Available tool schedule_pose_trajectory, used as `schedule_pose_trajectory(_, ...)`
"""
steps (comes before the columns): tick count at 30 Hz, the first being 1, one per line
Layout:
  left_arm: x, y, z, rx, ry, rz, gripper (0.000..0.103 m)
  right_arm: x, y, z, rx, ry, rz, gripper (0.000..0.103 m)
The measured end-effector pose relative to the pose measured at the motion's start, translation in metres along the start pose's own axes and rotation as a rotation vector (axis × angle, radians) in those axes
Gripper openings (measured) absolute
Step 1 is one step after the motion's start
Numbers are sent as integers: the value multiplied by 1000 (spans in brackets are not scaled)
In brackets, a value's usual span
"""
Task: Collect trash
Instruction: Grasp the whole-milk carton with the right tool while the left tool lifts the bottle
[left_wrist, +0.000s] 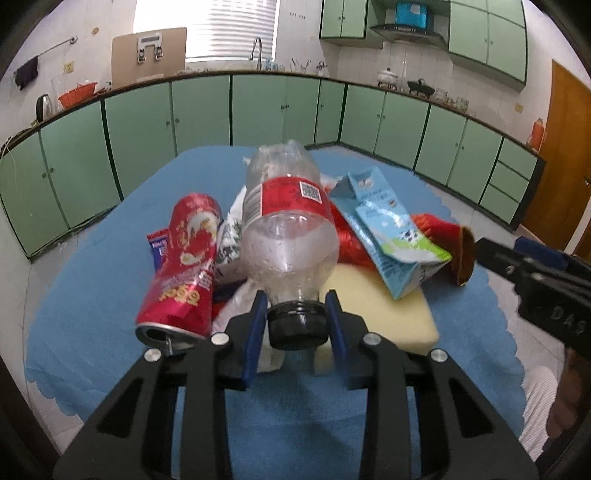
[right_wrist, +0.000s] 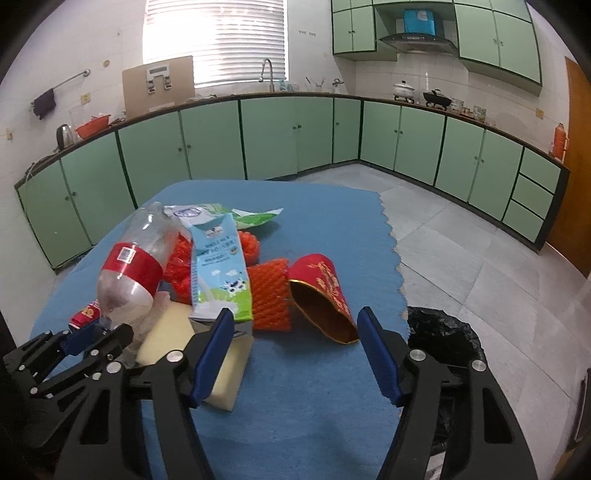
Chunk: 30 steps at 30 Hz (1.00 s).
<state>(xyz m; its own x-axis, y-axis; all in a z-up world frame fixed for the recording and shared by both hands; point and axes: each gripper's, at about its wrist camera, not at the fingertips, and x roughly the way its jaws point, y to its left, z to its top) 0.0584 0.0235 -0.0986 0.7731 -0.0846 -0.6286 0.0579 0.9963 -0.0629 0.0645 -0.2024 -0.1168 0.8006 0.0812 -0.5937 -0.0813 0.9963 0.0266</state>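
Observation:
A pile of trash lies on the blue tablecloth (left_wrist: 92, 317). My left gripper (left_wrist: 297, 310) is shut on the black cap of a clear plastic bottle (left_wrist: 288, 236) with a red label and holds it tilted up; the bottle also shows in the right wrist view (right_wrist: 129, 273). A red can (left_wrist: 184, 262) lies left of it. A blue-and-green milk carton (right_wrist: 221, 273), orange foam nets (right_wrist: 271, 295), a red paper cup (right_wrist: 325, 299) and a yellow sponge (right_wrist: 173, 332) lie ahead of my right gripper (right_wrist: 295, 336), which is open and empty above the cloth.
A bin lined with a black bag (right_wrist: 443, 332) stands on the floor off the table's right edge. Green kitchen cabinets (right_wrist: 277, 136) run along the far walls. A wooden door (left_wrist: 569, 166) is at the right.

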Motion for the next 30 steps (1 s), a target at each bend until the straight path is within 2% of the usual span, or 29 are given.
schedule_pose_trajectory(4, -12, 2, 2, -6, -42, 9, 31, 1, 4, 5, -5, -10, 50, 68)
schedule_pose_trajectory(6, -8, 5, 1, -12, -24, 14, 31, 6, 7, 8, 1, 0, 83, 68)
schedule_pose_trajectory(15, 18, 5, -8, -14, 80, 5, 31, 18, 21, 9, -41, 17, 97, 68)
schedule_pose_trajectory(23, 7, 9, -5, -23, 0, 17, 31, 34, 30, 13, -81, 40, 151, 64)
schedule_pose_trajectory(30, 10, 11, -7, -27, 7, 14, 31, 65, 40, 8, -96, 115, 150, 64)
